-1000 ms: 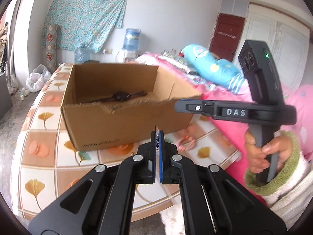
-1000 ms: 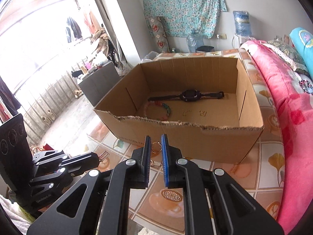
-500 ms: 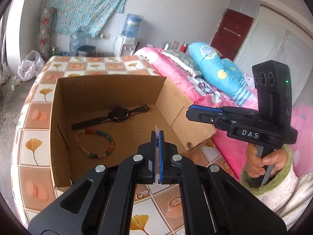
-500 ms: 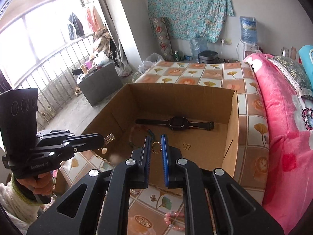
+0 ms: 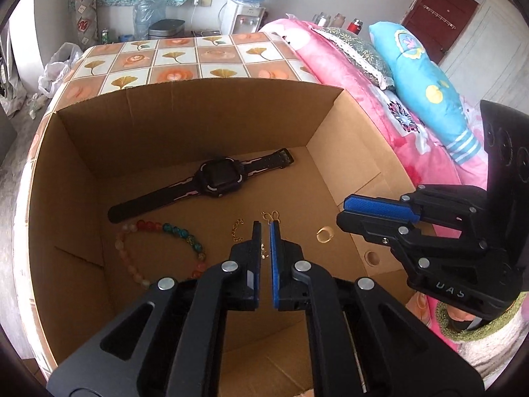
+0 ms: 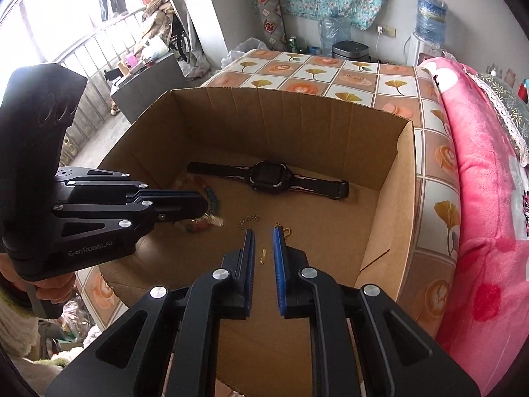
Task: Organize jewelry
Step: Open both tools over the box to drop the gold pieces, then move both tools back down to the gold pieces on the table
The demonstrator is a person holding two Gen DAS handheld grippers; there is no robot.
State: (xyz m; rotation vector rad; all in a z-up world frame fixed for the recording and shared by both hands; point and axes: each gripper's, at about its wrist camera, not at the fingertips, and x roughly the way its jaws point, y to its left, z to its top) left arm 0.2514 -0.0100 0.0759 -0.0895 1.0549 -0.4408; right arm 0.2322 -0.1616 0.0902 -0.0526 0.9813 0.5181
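Gold ring only in left view

Soft daylight, blown-out window, fisheye-warped edges.

Watch at box back, bracelet before it, ring right

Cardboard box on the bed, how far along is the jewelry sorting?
Done: a watch, bead bracelet, fine chain and ring lie inside the cardboard box. In hand: the right tongs hang open and empty over the box floor; the left tongs are slightly apart, with a small gold piece at their tip, grip unclear. Left: anything outside the box is out of view.
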